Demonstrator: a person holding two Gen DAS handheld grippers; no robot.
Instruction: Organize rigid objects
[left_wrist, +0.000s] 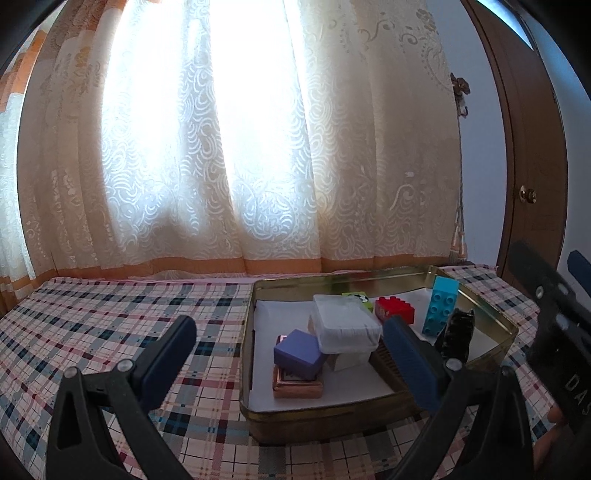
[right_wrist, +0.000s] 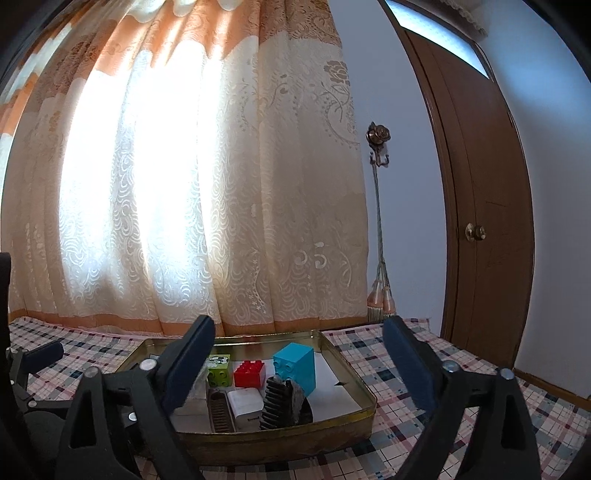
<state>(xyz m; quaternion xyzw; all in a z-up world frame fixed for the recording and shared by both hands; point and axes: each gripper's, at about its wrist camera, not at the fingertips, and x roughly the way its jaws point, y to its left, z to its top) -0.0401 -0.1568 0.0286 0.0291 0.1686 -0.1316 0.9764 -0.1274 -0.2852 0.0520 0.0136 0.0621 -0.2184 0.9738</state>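
a shallow gold tin tray (left_wrist: 376, 415) is being seen resting on a checked tablecloth (left_wrist: 110, 317) before a lace curtain (left_wrist: 207, 147). inside the tray a purple box (left_wrist: 297, 353) is being carried on a copper-coloured box (left_wrist: 295, 384), with a clear plastic box (left_wrist: 345, 326) just beside it. a red brick (left_wrist: 394, 308), a green brick (right_wrist: 218, 369), an upright blue brick (left_wrist: 441, 304) and a black ribbed piece (right_wrist: 277, 402) are being kept toward the far and right side. the left gripper (left_wrist: 291, 354) is being held with its fingers spread wide and nothing between them. the right gripper (right_wrist: 299, 363) is likewise being held wide apart, empty, short of the tray.
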